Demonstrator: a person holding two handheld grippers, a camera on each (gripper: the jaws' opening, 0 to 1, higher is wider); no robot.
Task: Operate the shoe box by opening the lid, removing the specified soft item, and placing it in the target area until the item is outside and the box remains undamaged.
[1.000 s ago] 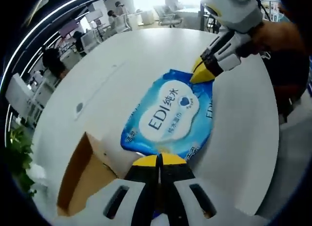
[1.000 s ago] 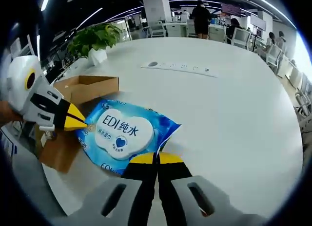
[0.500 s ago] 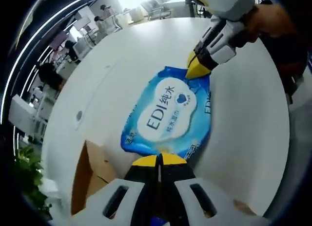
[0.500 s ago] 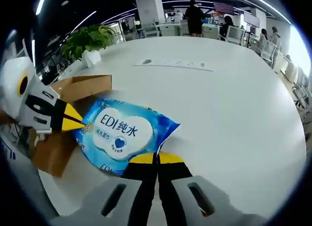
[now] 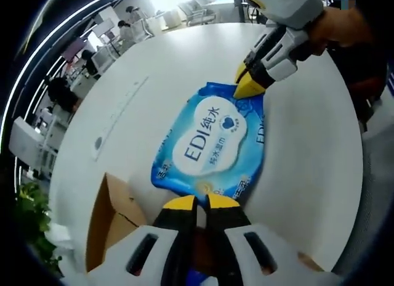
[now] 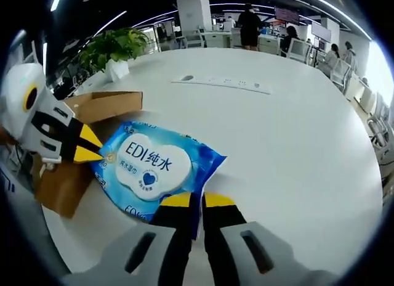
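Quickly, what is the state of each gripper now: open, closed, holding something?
Left gripper: jaws slightly parted at the end of the wipes pack.
Right gripper: nearly closed on the opposite end of the pack.

Bright, even ceiling-strip light w/ window glare at far edge, soft shadows on white bench [image 6: 295, 132], strong fisheye warp, bkgd slightly soft.

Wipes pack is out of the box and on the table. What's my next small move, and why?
Probably open both hand-held grippers fully and back off: the wipes pack lies flat on the white table, outside the cardboard box. The left hand-held gripper looks slightly parted already.
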